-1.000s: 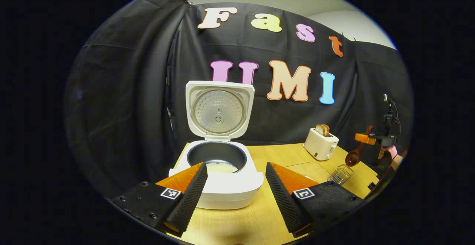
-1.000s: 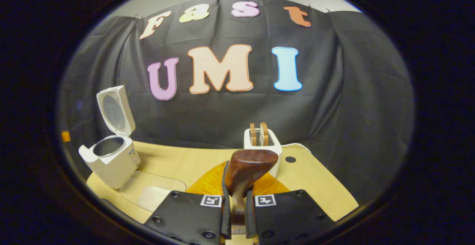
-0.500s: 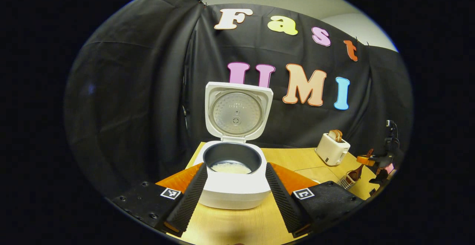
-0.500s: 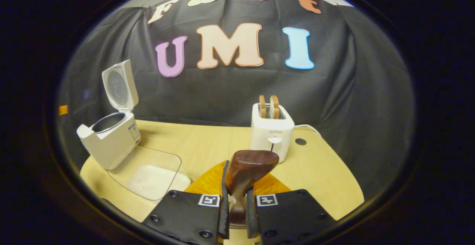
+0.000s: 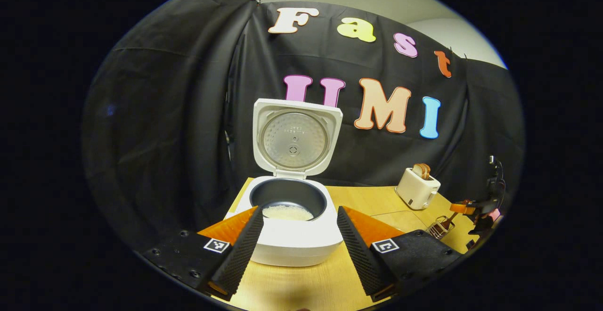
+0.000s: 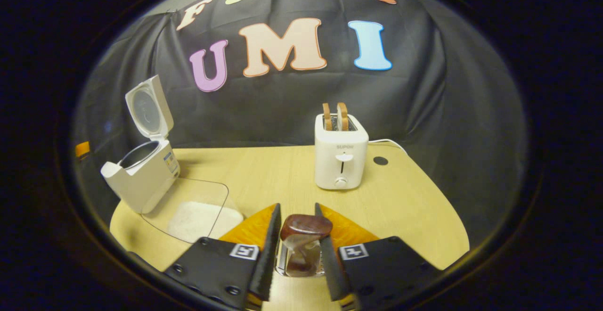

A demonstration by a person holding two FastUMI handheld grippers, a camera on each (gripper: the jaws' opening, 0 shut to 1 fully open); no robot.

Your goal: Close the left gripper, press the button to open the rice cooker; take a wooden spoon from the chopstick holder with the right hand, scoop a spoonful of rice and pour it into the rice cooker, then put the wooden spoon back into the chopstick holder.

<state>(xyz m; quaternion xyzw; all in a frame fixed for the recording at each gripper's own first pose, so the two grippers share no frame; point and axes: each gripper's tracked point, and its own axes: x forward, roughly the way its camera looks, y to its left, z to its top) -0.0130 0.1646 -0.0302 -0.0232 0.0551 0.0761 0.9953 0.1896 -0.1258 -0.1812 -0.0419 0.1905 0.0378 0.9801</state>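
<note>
The white rice cooker [image 5: 289, 242] stands with its lid [image 5: 296, 137] up and white rice in the dark pot [image 5: 287, 213]. My left gripper [image 5: 299, 209] is open just in front of it, with nothing between its fingers. At the far right the wooden spoon [image 5: 450, 219] leans in the wire chopstick holder [image 5: 438, 228], below the other gripper [image 5: 471, 206]. In the right gripper view the dark wooden spoon [image 6: 306, 228] stands in the chopstick holder [image 6: 282, 266] between the parted fingers of my right gripper [image 6: 297, 205]. The rice cooker [image 6: 141, 179] sits far left.
A white toaster [image 6: 340, 153] with two bread slices stands ahead of the right gripper on the wooden table [image 6: 414, 216]. A clear container [image 6: 198, 212] holding rice lies beside the cooker. Black cloth walls the back. The toaster [image 5: 417, 188] is at the table's right.
My right gripper came down with the spoon, set it into the chopstick holder, and its fingers parted. The left gripper drifted slightly and stayed open.
</note>
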